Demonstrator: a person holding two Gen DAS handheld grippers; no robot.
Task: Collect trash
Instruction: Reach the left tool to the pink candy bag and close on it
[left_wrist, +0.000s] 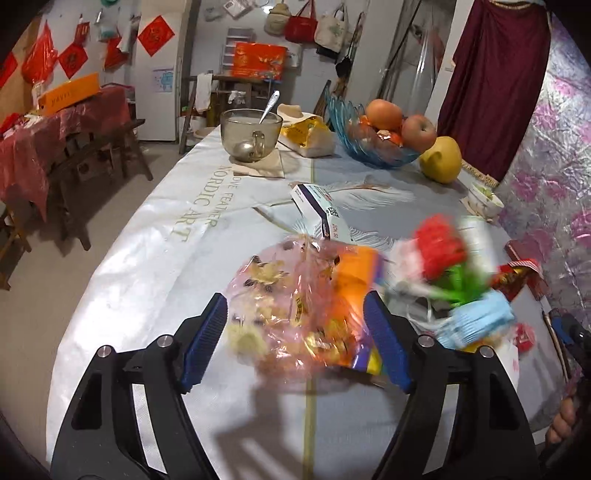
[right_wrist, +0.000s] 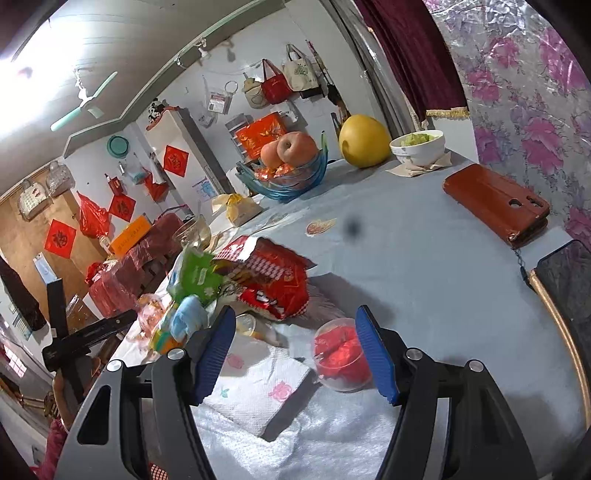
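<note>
My left gripper (left_wrist: 295, 295) stands open over the table. Between its blue pads (left_wrist: 205, 343) lies a pink see-through bag (left_wrist: 280, 295) of shells and wrappers, blurred, with an orange wrapper (left_wrist: 354, 269) at its right side. Right of it sits a blurred heap: a red and green wrapper (left_wrist: 443, 258) and a light blue mask (left_wrist: 480, 321). My right gripper (right_wrist: 296, 310) is open above a folded flowered napkin (right_wrist: 258, 387). A clear cup with red foil (right_wrist: 340, 354) sits just inside its right finger. Beyond lie a red snack bag (right_wrist: 273, 277) and a green wrapper (right_wrist: 195, 273).
A white carton (left_wrist: 317, 206), a glass mug with a spoon (left_wrist: 251, 133), a blue fruit bowl (left_wrist: 369, 144) and a yellow pomelo (left_wrist: 441, 158) stand further back. A brown phone case (right_wrist: 495, 203) and a white bowl (right_wrist: 417, 147) lie right. A hand (left_wrist: 563, 421) shows at the edge.
</note>
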